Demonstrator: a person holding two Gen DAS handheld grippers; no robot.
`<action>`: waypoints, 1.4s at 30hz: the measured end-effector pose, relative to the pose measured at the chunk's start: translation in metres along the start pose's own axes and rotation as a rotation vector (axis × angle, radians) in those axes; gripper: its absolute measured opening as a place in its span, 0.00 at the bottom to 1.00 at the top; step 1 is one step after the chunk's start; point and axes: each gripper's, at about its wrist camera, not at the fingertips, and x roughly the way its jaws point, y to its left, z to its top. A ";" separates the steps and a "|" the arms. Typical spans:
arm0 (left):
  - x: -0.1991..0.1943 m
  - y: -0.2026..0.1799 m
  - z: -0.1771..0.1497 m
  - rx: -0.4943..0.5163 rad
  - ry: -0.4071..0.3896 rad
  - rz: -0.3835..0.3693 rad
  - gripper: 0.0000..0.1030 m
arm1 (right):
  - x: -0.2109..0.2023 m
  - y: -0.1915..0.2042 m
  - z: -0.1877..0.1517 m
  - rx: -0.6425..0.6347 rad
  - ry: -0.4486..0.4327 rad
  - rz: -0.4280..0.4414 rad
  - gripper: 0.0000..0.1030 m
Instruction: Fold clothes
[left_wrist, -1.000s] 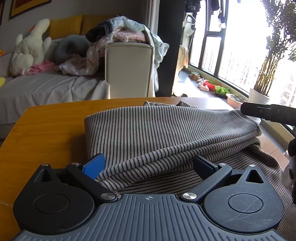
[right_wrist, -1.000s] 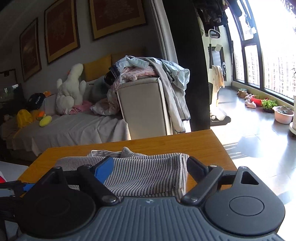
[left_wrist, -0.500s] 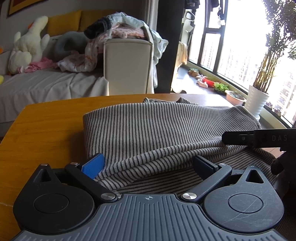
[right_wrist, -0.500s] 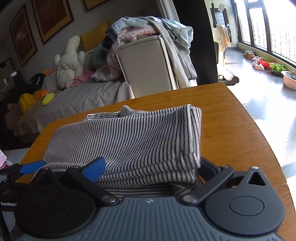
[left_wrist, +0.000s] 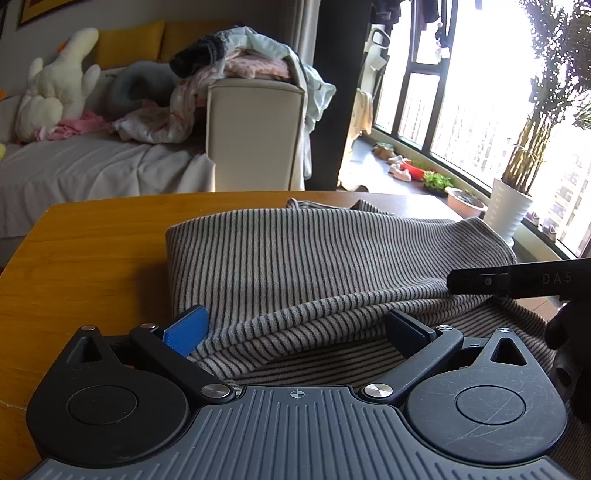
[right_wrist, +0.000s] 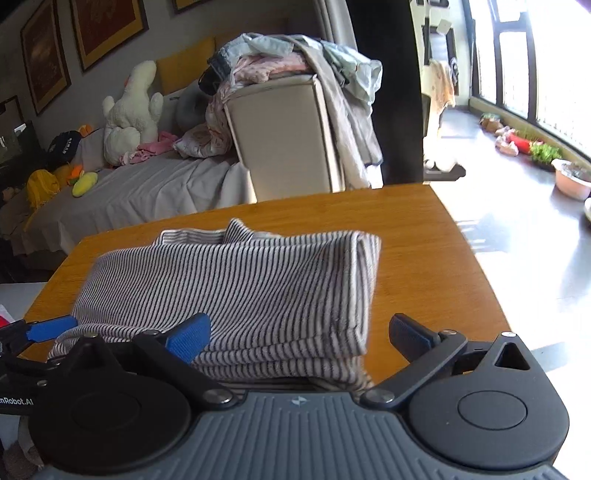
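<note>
Garment: striped knit top (left_wrist: 314, 266) lies doubled over in layers on the wooden table (left_wrist: 92, 258), reaching its near edge.
Left gripper (left_wrist: 295, 332): fingers spread, straddling the near layered hem.
Right gripper (right_wrist: 295, 332): fingers apart at the right folded corner.
Handling: looks soft, light, floppy; the layers will likely slide.
Hold: pinch all layers at the near corners.

Legible markings:
- "DAS", pale letters on the black bar of the right gripper (left_wrist: 524, 282), left wrist view; cut off at the frame edge.
- "nRobot.AI", white lettering on the left gripper (right_wrist: 22, 400), right wrist view; its start is cropped.
</note>
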 end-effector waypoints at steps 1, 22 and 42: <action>0.000 0.000 0.000 -0.002 -0.001 -0.001 1.00 | -0.008 0.004 0.006 -0.045 -0.045 -0.024 1.00; -0.003 0.011 -0.002 -0.074 -0.033 -0.049 1.00 | 0.112 0.076 0.058 -0.183 0.126 0.019 0.53; -0.090 0.035 0.040 -0.186 -0.146 -0.101 1.00 | -0.091 0.050 -0.023 -0.077 0.021 0.308 0.06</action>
